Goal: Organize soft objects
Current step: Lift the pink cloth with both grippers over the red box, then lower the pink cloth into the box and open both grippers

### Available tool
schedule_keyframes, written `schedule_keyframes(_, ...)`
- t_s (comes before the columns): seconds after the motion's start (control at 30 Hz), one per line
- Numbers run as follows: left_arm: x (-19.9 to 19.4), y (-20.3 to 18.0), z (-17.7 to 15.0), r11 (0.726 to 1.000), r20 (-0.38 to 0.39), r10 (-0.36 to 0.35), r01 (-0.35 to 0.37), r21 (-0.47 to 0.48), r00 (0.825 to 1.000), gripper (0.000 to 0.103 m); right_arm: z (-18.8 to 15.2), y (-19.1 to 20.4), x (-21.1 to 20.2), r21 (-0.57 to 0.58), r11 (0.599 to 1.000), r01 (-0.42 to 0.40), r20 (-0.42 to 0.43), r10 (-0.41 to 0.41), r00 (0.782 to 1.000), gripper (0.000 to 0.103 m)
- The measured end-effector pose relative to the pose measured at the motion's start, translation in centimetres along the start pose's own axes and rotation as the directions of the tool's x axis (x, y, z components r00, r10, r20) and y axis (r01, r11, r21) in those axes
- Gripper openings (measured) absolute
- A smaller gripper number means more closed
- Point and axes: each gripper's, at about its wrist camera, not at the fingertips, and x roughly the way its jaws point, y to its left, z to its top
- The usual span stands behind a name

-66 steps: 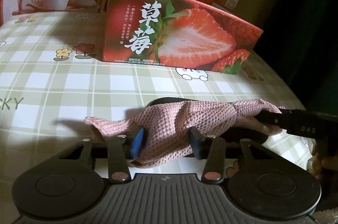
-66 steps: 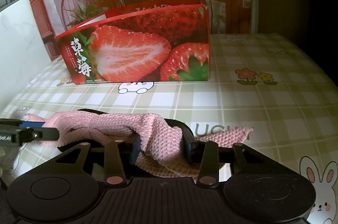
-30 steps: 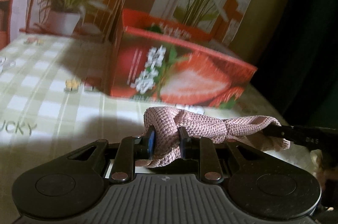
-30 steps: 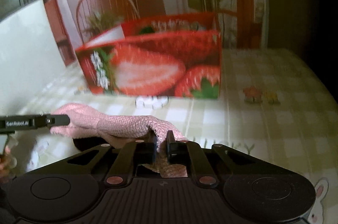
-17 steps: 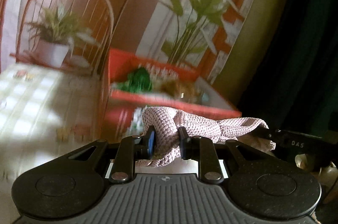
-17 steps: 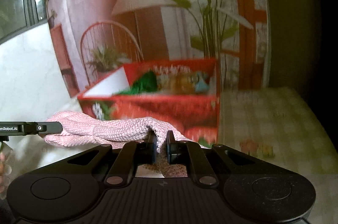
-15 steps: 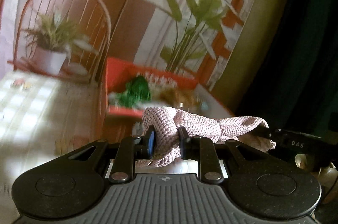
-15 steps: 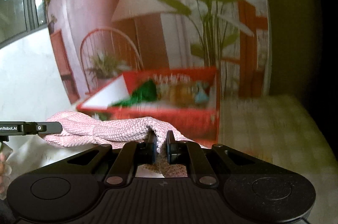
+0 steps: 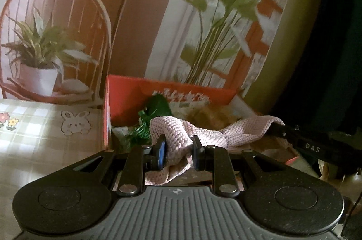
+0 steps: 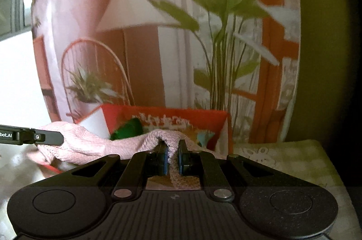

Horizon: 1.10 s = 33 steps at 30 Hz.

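Note:
A pink knitted cloth (image 9: 181, 133) hangs stretched between both grippers, held in the air over the open red strawberry box (image 9: 126, 93). My left gripper (image 9: 177, 150) is shut on the cloth's left end. My right gripper (image 10: 173, 157) is shut on the other end of the cloth (image 10: 95, 145). The right gripper's finger shows at the right of the left wrist view (image 9: 312, 146); the left gripper's finger shows at the left of the right wrist view (image 10: 34, 138). Inside the box (image 10: 203, 117) lie a green soft item (image 9: 156, 108) and an orange-brown fuzzy item (image 9: 212, 115).
The box stands on a table with a green checked cloth (image 9: 34, 127) printed with rabbits and flowers. Behind it is a backdrop picturing a chair with a potted plant (image 9: 38, 63), a lamp and a tall plant (image 10: 226, 36). The right side is dark.
Both grippers closed on the cloth, lifted it off the table and carried it forward to above the box's open top. The box interior has come closer.

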Motion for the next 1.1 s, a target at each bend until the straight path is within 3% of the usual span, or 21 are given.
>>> schedule_keyframes(0.27,3.9,1.1,-0.1,1.0,-0.091,0.018,-0.017,0.013,0.996,0.024,-1.7,-0.1,5.1,-0.014,1.0,0.025,-0.133,-0.027,0.991,0.008)
schedule_keyframes(0.5,5.3,0.9,0.1,0.999,-0.109,0.041,-0.038,0.025,0.993,0.025,-1.9,0.0,6.4,-0.014,0.999,0.03,-0.171,-0.032,0.985,0.01)
schedule_keyframes(0.6,4.6,0.8,0.1,0.999,-0.093,0.041,-0.038,0.035,0.995,0.037,-1.8,0.1,6.0,-0.014,0.999,0.031,-0.162,-0.033,0.986,0.016)
schedule_keyframes(0.7,3.2,0.2,0.2,0.999,-0.063,0.021,-0.018,0.045,0.998,0.062,-1.8,0.4,4.9,-0.016,0.999,0.037,-0.139,-0.039,0.99,0.025)
schedule_keyframes(0.77,2.1,-0.5,0.1,0.998,-0.041,0.043,-0.04,0.057,0.998,0.084,-1.6,0.6,4.0,-0.009,0.999,0.046,-0.118,-0.047,0.992,0.045)
schedule_keyframes(0.97,-1.6,-2.8,-0.6,0.993,0.014,0.076,-0.077,0.092,0.997,0.096,-1.6,1.9,0.5,-0.021,0.998,0.065,-0.036,-0.066,0.997,0.086)
schedule_keyframes(1.1,-3.6,-4.0,-2.0,0.988,0.015,0.106,-0.107,0.108,0.994,0.101,-2.1,3.0,-1.9,-0.024,0.998,0.066,-0.004,-0.066,0.998,0.101)
